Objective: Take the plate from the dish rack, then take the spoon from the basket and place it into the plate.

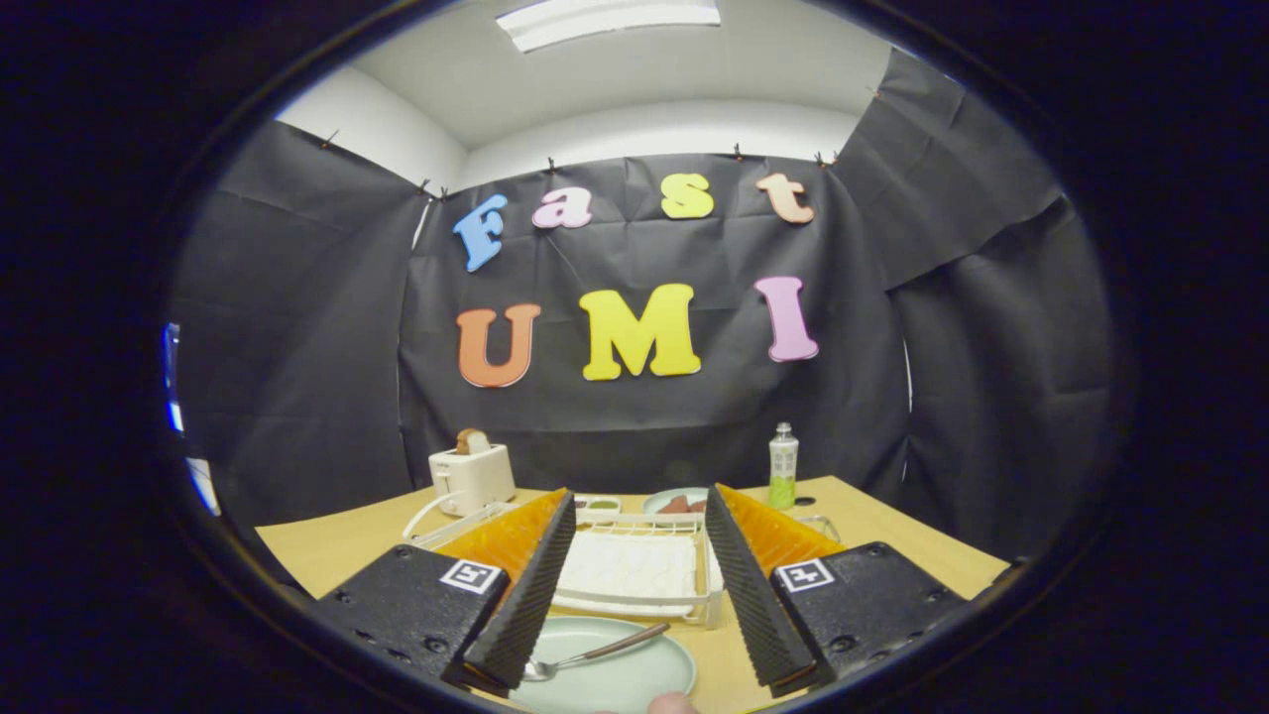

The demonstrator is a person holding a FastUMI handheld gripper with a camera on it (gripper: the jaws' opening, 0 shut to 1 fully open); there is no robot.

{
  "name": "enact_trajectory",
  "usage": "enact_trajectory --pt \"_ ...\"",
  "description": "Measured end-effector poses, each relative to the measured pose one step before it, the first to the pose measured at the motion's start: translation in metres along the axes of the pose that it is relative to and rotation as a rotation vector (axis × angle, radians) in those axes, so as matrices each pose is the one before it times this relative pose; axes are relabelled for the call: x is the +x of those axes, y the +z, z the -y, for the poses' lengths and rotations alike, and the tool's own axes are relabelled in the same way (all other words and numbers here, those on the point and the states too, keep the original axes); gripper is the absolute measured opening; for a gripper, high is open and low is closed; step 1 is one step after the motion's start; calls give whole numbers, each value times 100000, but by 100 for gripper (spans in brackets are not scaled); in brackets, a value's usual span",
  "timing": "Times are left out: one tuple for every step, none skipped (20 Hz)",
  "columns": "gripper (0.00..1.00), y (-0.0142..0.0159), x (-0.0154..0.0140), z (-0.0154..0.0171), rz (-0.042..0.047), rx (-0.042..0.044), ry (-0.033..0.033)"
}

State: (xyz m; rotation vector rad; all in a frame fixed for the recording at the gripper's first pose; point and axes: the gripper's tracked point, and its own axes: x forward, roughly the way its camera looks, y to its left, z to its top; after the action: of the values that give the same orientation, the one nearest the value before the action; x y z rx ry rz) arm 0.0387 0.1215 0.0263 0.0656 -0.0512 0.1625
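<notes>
Gripper (pixel 634 635): 2 black ribbed fingers (pixel 525 605) spread wide, holding nothing. Plate (pixel 625 684), pale green, lower centre on the table (pixel 327 550), between the fingers; spoon (pixel 595 654) lying on it. Dish rack (pixel 634 570), white, just beyond. Toaster (pixel 472 476) centre left; bottle (pixel 783 464) centre right.

You've got even light from the ceiling panel (pixel 608 22); table (pixel 337 550) bright, soft shadows, sharp focus, and heavy fisheye bending toward the rim.
</notes>
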Motion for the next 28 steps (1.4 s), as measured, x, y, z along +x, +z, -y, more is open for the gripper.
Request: enact_trajectory --pt "88 874 -354 299 1882 -2118 -1052" --pt "90 916 -428 137 2034 -2169 -839" --pt "92 670 -305 91 1577 -1313 -854" --pt "93 563 -450 -135 1479 -538 -336" --pt "93 318 -334 -395 983 106 31" --pt "94 142 -392 -482 489 588 250" --pt "93 -123 -220 -341 94 801 287" --pt "94 -114 -224 -452 -165 774 330" --pt "94 49 -249 -286 164 232 351" --pt "94 15 -147 -264 378 370 -53" --pt "94 181 -120 -299 1133 799 -177" --pt "94 187 -76 -232 1441 794 -301" --pt "94 9 -114 -55 710 279 -252" --pt "93 -56 -147 -147 89 -218 -201" --pt "93 -109 -227 -182 -149 -390 206" --pt "94 100 -122 -255 215 -524 499" --pt "94 114 -138 -101 328 -955 145" --pt "94 190 -91 -60 364 -826 -167" --pt "94 25 -94 -105 88 -126 53" --pt "94 -111 -6 -130 -362 308 254" --pt "94 -230 -22 -89 -752 398 304" --pt "94 -175 54 -56 -937 294 203" --pt "94 -114 95 -38 -427 93 89" --pt "94 -95 36 75 -710 -53 -174" --pt "94 -167 144 59 -295 -92 -50" --pt "94 -39 -13 -22 -316 13 -124" --pt "94 -139 34 -43 -404 55 49" --pt "94 -100 -21 -26 -172 -53 103"
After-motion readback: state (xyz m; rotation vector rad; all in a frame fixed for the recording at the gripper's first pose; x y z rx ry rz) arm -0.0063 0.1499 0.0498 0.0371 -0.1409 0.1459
